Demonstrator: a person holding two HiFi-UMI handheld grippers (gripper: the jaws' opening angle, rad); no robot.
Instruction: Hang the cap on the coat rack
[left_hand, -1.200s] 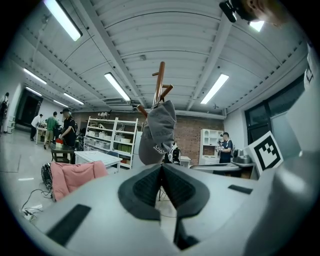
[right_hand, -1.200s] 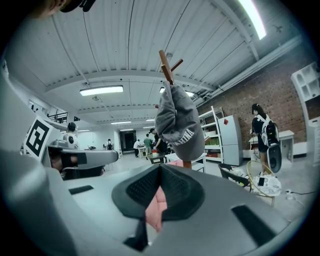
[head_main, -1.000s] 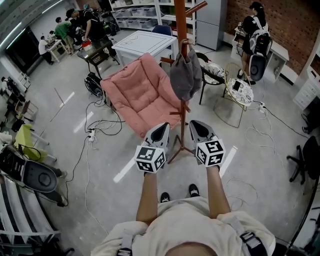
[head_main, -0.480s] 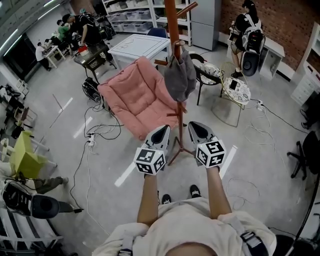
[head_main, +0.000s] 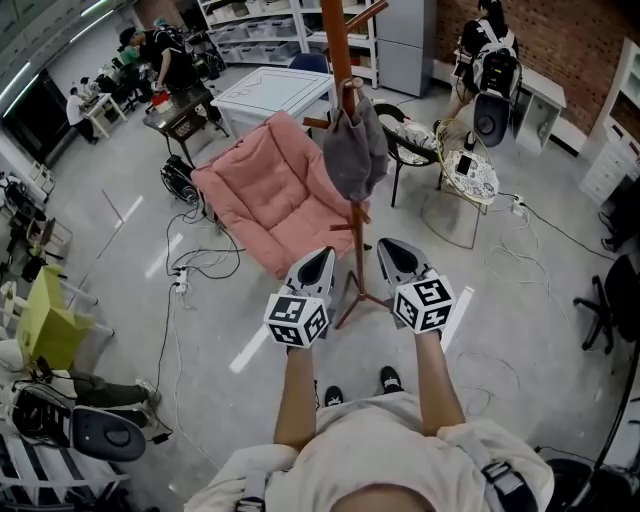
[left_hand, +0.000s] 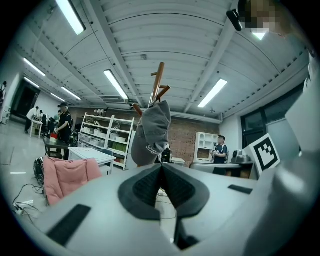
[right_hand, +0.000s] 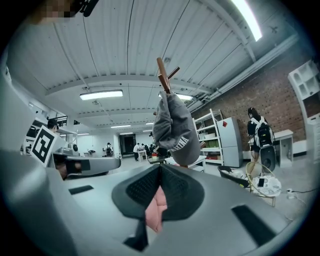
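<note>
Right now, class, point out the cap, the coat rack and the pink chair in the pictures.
cap (head_main: 355, 150), head view, middle of its grey crown.
coat rack (head_main: 341, 40), head view, upper pole above the cap.
pink chair (head_main: 270, 195), head view, its seat cushion.

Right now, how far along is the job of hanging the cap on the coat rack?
Done: the grey cap hangs from a peg of the coat rack. In hand: nothing; the left gripper and right gripper are both shut and empty, held short of the rack. Left: nothing visible, as far as I can tell.
</note>
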